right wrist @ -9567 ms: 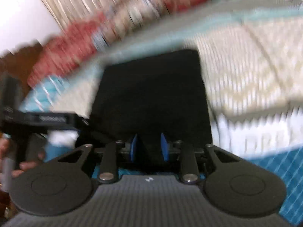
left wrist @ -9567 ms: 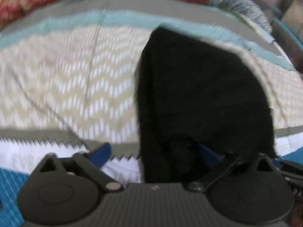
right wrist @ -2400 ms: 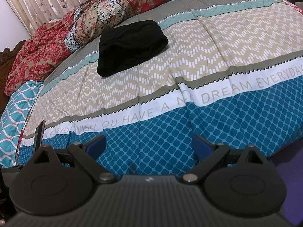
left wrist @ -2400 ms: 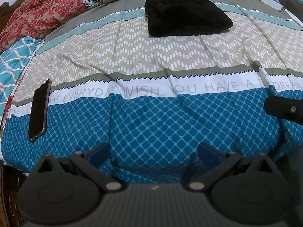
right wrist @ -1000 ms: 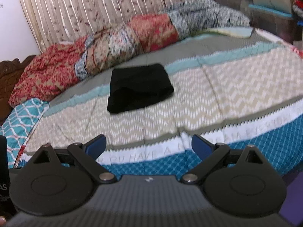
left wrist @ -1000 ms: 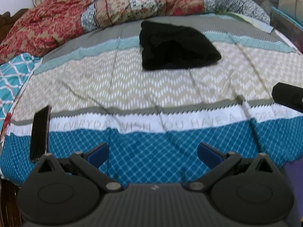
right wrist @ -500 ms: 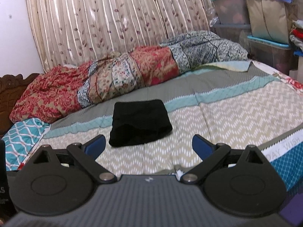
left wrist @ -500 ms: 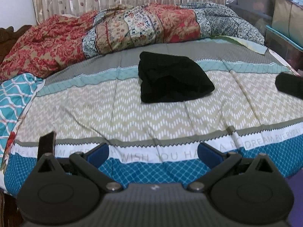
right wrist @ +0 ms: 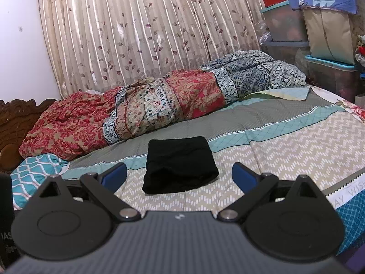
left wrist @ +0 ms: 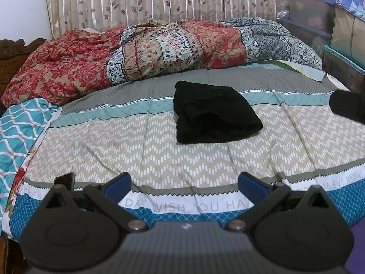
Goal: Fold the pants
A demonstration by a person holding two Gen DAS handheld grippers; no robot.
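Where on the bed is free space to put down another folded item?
The zigzag-patterned band of the bedspread left of the folded black pants is bare, and so is the band to their right. The far edge is crowded by the bunched quilt. A phone lies at the near left edge.

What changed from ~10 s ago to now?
Both grippers let go of the black pants and backed away from the bed: left gripper and right gripper now stand open and empty. The pants lie as a folded bundle on the bedspread. The phone has stayed at the bed's edge.
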